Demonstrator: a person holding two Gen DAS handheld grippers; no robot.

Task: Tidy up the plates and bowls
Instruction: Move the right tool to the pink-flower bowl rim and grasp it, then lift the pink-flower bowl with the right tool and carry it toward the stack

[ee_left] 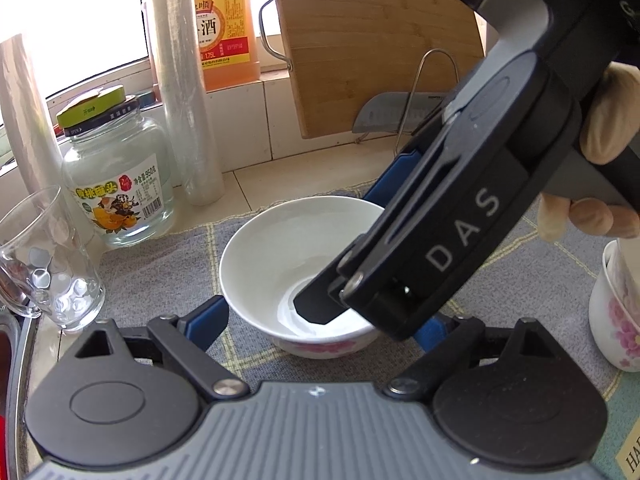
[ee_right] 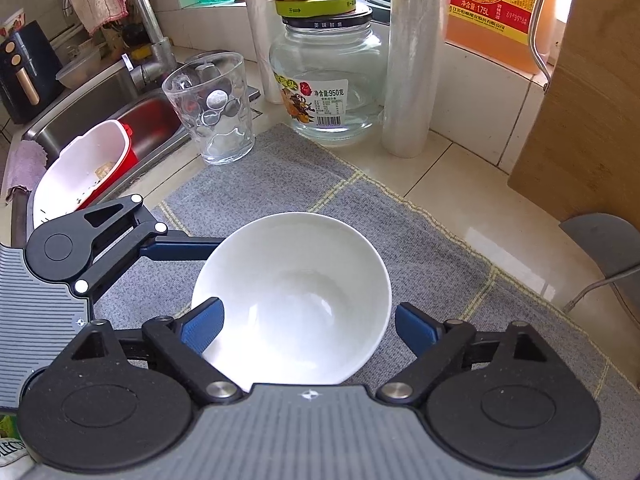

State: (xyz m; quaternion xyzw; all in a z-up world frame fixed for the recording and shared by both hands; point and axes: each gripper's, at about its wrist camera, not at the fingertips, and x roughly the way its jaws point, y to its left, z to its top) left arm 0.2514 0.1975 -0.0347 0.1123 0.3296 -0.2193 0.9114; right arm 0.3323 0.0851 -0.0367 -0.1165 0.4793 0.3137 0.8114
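A white bowl [ee_left: 288,252] with pink flowers on its outside sits on the grey checked mat [ee_left: 160,264]. My left gripper [ee_left: 320,326] is open, its blue fingers on either side of the bowl's near rim. My right gripper [ee_right: 308,326] is open around the same bowl [ee_right: 296,292], one finger inside the rim and one outside. In the left wrist view one right finger [ee_left: 320,304] reaches down inside the bowl. A second flowered bowl or cup [ee_left: 616,320] stands at the right edge.
A drinking glass [ee_right: 212,108], a large glass jar [ee_right: 332,84], rolls of cling film [ee_right: 412,60], a cooking wine bottle [ee_left: 224,24] and a wooden cutting board [ee_left: 376,36] stand behind the mat. A sink [ee_right: 108,104] with a red and white basin [ee_right: 80,164] lies to the left.
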